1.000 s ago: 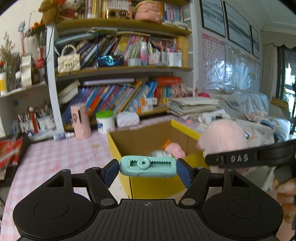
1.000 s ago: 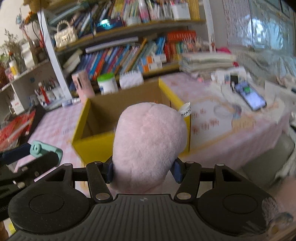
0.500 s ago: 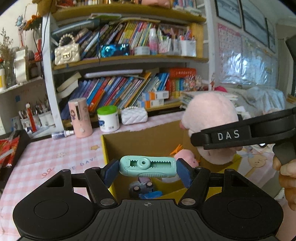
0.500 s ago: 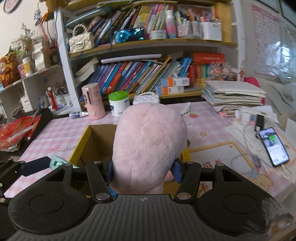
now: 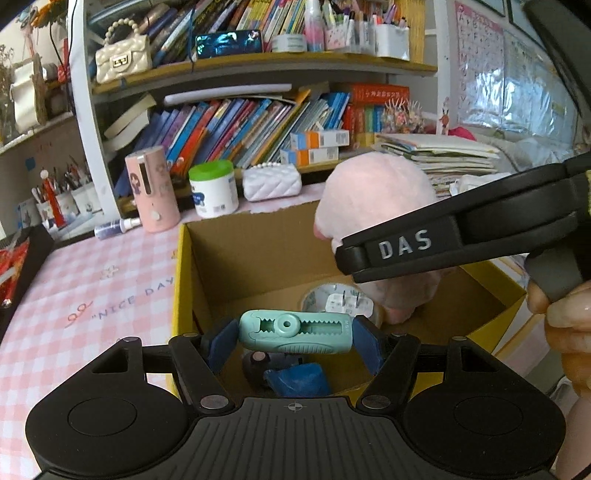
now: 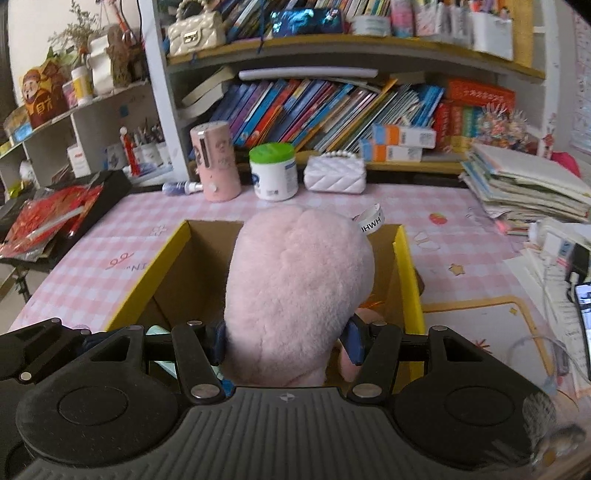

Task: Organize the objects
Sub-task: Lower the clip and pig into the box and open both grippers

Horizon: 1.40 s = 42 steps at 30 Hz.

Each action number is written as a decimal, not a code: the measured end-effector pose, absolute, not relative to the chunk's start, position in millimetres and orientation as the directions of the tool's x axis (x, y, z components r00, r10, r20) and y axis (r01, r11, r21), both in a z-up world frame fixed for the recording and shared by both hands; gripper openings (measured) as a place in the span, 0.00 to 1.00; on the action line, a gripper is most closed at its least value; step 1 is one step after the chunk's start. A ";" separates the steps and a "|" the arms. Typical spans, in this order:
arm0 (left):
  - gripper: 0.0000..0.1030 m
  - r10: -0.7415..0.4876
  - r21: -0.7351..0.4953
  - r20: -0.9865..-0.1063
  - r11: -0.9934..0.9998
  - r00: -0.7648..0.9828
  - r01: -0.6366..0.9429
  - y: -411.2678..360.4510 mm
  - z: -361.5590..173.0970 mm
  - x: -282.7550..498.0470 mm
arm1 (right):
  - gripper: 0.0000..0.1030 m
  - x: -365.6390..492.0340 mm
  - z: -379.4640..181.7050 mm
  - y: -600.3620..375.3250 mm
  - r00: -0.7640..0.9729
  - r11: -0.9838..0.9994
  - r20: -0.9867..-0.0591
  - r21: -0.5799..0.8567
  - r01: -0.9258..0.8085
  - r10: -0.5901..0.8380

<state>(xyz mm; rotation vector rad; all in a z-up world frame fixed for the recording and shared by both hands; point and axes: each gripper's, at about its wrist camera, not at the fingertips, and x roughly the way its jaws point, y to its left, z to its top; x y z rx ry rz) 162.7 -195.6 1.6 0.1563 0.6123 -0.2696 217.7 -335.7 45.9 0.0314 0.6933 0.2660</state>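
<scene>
1. The left gripper is clamped on a mint correction-tape dispenser, held over the open yellow cardboard box on the pink checked tablecloth.
2. The right gripper squeezes a pink plush toy above the same box.

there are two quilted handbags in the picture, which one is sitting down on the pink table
The white quilted handbag beside the green-lidded white jar sits on the table; the cream quilted handbag with the pearl handle is up on the bookshelf.
</scene>
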 end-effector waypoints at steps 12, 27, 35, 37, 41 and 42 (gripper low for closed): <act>0.74 -0.174 0.090 -0.592 0.956 0.787 0.278 -196.8 2.6 160.4 | 0.54 237.1 28.9 -322.3 0.656 0.939 -0.685 0.126 -0.320 0.316; 0.80 -0.126 0.116 -0.564 0.967 0.816 0.229 -192.5 10.5 143.9 | 0.59 250.8 15.0 -300.4 0.550 0.904 -0.749 0.152 -0.400 0.370; 0.83 -0.101 0.111 -0.545 0.975 0.832 0.191 -184.0 15.4 131.6 | 0.72 242.0 27.9 -308.2 0.585 0.905 -0.709 0.185 -0.384 0.393; 0.84 -0.094 0.110 -0.535 0.978 0.840 0.179 -179.0 18.9 127.0 | 0.72 236.2 31.7 -310.0 0.603 0.911 -0.697 0.190 -0.367 0.388; 0.85 -0.086 0.096 -0.512 0.983 0.855 0.157 -168.3 26.2 116.8 | 0.74 218.5 40.9 -311.0 0.650 0.922 -0.661 0.193 -0.336 0.375; 0.85 -0.084 0.093 -0.508 0.984 0.857 0.151 -165.7 27.7 113.5 | 0.74 214.2 42.6 -310.7 0.660 0.925 -0.654 0.193 -0.328 0.371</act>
